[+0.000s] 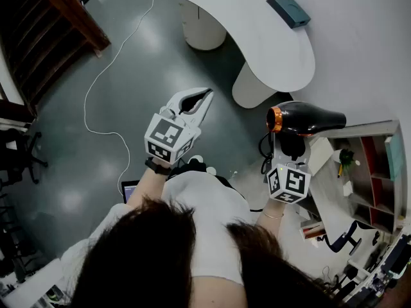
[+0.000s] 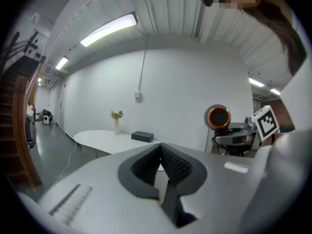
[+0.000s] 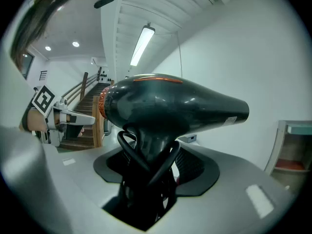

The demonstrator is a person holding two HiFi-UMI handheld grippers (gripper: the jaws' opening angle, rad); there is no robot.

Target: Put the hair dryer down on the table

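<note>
Just one hair dryer (image 1: 308,119) (one table (image 1: 257,43))

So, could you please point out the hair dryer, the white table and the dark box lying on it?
hair dryer (image 1: 308,119), head view, on its black barrel.
white table (image 1: 257,37), head view, on a bare part of its top.
dark box (image 1: 288,9), head view, on its top face.

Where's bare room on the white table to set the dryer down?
The table is bare from its near rounded end up to the box by the wall, and again past the box toward the vase. Crowded: the shelves at right beside the dryer, full of small items.
</note>
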